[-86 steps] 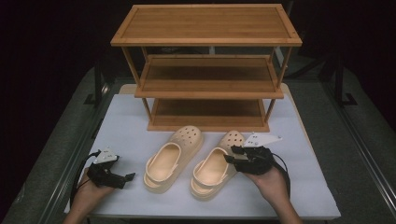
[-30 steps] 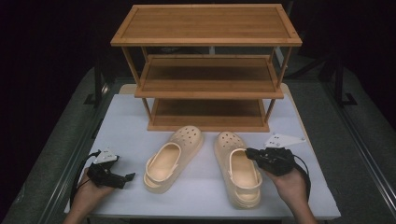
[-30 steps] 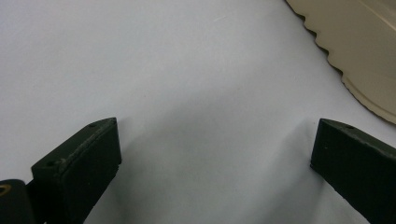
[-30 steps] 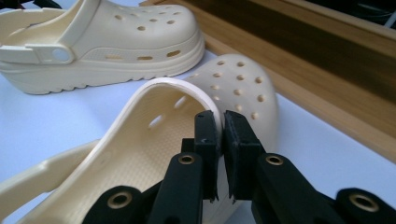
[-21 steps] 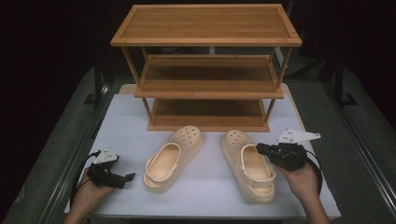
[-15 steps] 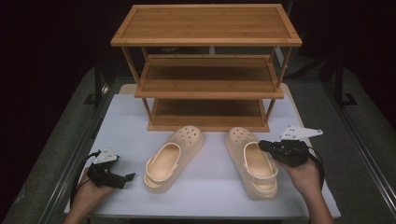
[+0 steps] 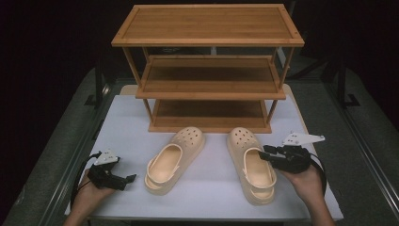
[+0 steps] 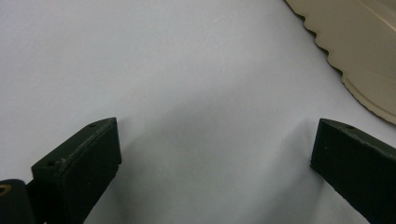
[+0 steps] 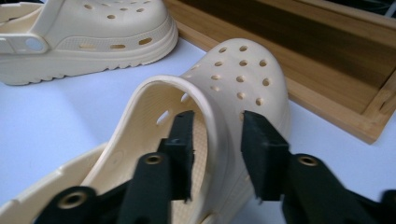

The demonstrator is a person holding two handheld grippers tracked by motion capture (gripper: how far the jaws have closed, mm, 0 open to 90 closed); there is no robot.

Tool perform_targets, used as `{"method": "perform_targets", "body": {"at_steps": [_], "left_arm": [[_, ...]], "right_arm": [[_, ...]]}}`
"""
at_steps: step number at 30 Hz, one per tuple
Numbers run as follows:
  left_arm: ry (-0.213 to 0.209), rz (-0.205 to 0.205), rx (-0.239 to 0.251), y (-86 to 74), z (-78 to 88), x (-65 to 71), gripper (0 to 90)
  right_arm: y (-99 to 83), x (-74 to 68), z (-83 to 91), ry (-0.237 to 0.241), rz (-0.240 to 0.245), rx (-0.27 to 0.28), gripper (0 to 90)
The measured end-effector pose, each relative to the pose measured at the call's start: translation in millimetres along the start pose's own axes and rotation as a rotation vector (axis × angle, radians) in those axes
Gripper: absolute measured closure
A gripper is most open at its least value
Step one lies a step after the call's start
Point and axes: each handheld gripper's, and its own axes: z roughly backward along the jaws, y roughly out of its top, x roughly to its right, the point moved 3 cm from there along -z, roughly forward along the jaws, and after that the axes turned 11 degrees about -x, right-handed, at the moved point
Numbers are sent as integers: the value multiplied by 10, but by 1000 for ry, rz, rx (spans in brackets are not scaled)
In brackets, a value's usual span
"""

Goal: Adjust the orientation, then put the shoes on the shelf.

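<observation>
The left gripper [image 7: 123, 178] rests with black jaws wide apart over the smooth white tabletop [image 7: 207, 197]. Rightward lie two cream foam clogs: the left clog [image 7: 173, 160], then the right clog [image 7: 251, 164], whose perforated rim the right gripper [image 9: 215, 140] loosely straddles, its jaws just having opened, before the slatted bamboo shoe rack [image 7: 207, 70].

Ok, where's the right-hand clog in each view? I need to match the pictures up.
High view: right clog lies right of centre on the white table, toe toward the shelf, with the right hand-held gripper at its rim.
Left gripper view: I can't tell; the tan sole edge at top right looks like the other clog.
Right gripper view: centre, rim wall between the jaws.
Shared landmark: the wooden shelf.
</observation>
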Motion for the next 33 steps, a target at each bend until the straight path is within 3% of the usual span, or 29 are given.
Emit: {"method": "perform_targets", "body": {"at_steps": [6,10,14,17,21,26,30,33], "left_arm": [[-31,19,17,37,41,-15,10],[-48,15,41,162,151,27,10],[-92,13,86,335,282,87,10],[-139,-8,121,486,367,145,65],[-166,-62,153,747,372,237,141],[-183,-118,157,1059,219,346,167],[-191,-165,138,1245,38,415,287],[-176,-204,139,1342,-68,477,448]], "right_arm": [[2,-19,6,1,-25,-9,489],[11,-25,-8,-5,-31,-18,414],[6,-9,-25,-3,-46,-26,368],[-1,-5,-38,-3,-49,-31,362],[-22,6,-76,-4,-58,-42,363],[-48,19,-121,-3,-60,-56,470],[-43,24,-164,-7,-59,-68,538],[-35,27,-154,-39,-51,-52,644]]}}
